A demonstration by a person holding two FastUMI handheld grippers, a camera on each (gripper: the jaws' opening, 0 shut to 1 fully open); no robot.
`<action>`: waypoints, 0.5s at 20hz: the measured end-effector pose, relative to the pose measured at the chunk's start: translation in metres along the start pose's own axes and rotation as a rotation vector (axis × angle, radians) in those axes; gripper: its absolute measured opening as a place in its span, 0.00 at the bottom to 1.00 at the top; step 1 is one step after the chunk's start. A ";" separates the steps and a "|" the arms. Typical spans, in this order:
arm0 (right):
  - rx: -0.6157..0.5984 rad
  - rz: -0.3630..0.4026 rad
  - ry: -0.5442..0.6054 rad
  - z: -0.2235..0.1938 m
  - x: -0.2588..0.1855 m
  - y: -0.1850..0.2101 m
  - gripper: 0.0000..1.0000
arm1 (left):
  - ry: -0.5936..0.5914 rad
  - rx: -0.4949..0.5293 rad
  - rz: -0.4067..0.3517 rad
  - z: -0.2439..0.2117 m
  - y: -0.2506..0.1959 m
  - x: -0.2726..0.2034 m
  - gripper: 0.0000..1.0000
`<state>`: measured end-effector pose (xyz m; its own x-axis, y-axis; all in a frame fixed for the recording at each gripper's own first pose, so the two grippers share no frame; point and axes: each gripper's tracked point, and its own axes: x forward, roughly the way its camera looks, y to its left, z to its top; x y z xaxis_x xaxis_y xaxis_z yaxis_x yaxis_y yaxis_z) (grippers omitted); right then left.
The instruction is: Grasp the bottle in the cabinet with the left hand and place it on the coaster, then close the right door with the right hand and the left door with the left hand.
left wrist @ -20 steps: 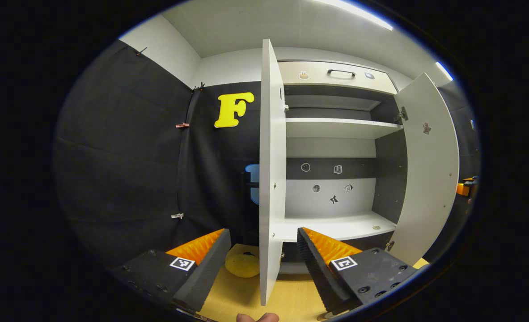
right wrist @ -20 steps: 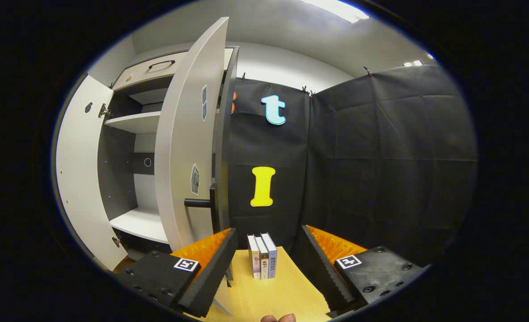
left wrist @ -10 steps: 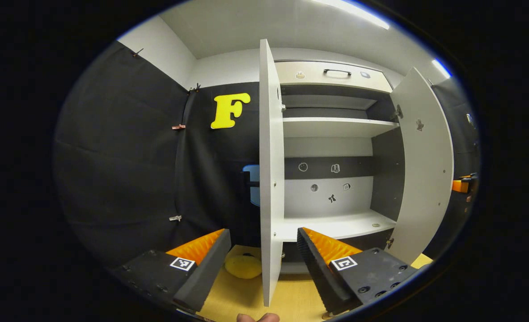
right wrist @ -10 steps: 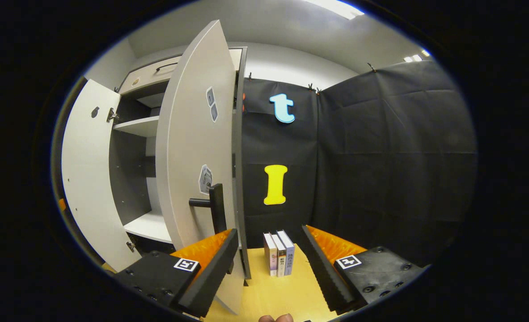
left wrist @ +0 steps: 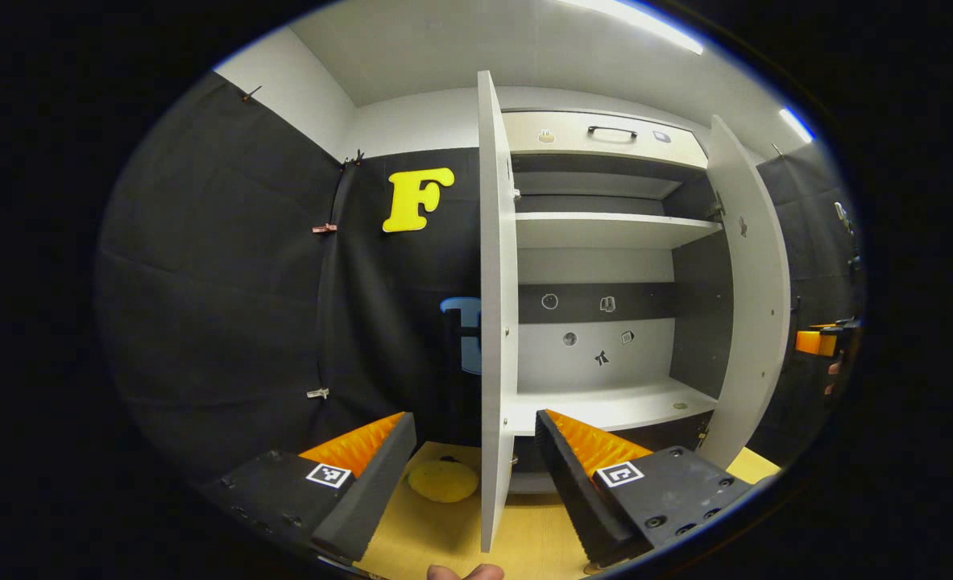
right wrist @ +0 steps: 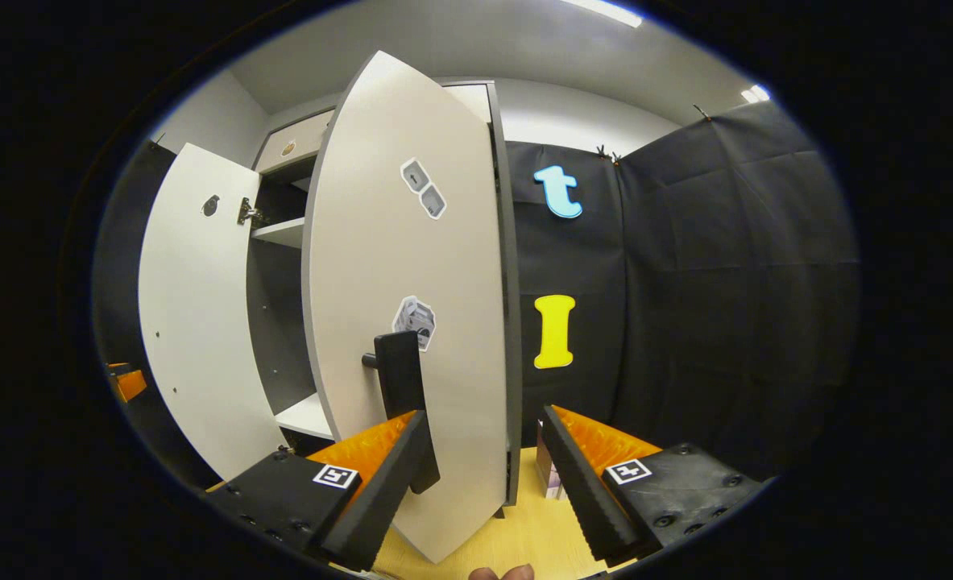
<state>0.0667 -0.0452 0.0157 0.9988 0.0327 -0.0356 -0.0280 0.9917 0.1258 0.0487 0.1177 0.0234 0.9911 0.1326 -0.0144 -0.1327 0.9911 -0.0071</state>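
Both claws agape, empty — right claw (right wrist: 484,483) beside handle (right wrist: 399,379) at 10 o'clock. Could snag door (right wrist: 412,306); left claw (left wrist: 476,483) straddles left door (left wrist: 496,322) — may jam.

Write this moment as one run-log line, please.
right door: partly closed | right gripper: open, at its handle | left door: open | left gripper: open
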 end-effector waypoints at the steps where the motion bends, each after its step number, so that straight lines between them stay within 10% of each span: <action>1: -0.003 0.015 0.000 -0.001 0.003 0.008 0.95 | -0.003 0.002 0.001 0.000 0.001 0.000 0.95; 10: 0.045 0.124 0.016 -0.013 0.038 0.071 0.96 | -0.003 0.013 0.046 0.001 0.022 -0.001 0.95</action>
<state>0.1024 0.0283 0.0101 0.9870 0.1571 -0.0332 -0.1490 0.9733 0.1746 0.0452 0.1395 0.0239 0.9840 0.1778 -0.0115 -0.1778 0.9841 0.0065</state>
